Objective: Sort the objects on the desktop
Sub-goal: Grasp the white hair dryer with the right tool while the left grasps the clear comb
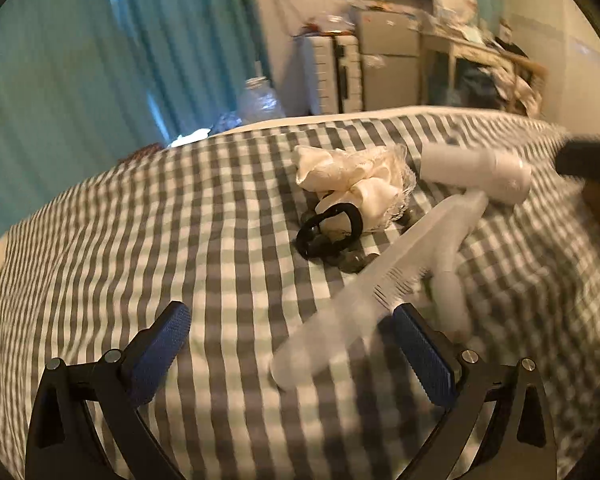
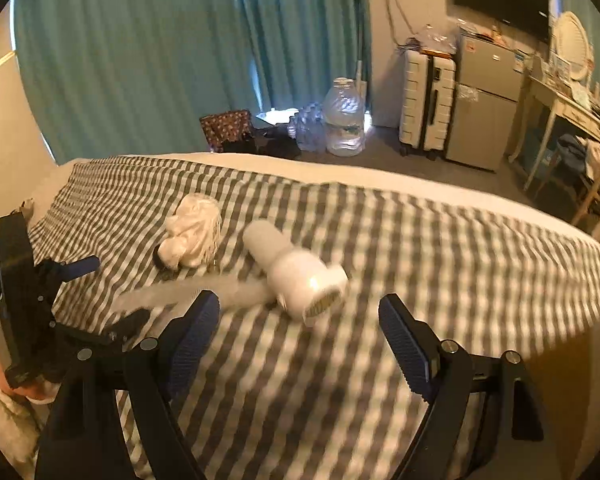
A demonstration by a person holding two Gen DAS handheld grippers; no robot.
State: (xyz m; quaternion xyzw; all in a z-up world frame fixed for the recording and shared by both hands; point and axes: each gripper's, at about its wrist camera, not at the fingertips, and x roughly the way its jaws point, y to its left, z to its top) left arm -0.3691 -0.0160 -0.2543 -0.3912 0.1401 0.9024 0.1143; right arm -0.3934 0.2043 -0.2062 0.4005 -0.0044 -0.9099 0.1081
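A white comb [image 1: 364,296] lies on the checked bedspread [image 1: 220,208], its handle end between my left gripper's [image 1: 292,332] open fingers, not held. Beyond it lie a cream lace scrunchie [image 1: 352,180], a black hair tie [image 1: 328,228] and a white bottle [image 1: 476,172]. In the right wrist view my right gripper [image 2: 296,320] is open and empty above the bedspread [image 2: 420,248], just short of the white bottle [image 2: 296,276]. The comb [image 2: 188,292] and scrunchie [image 2: 192,236] lie to its left. The left gripper [image 2: 80,268] shows at the left edge.
Beyond the bed's far edge stand teal curtains [image 2: 140,60], a large water bottle [image 2: 344,120], a white suitcase [image 2: 424,100], a small fridge [image 2: 488,104] and a cluttered desk [image 2: 572,120].
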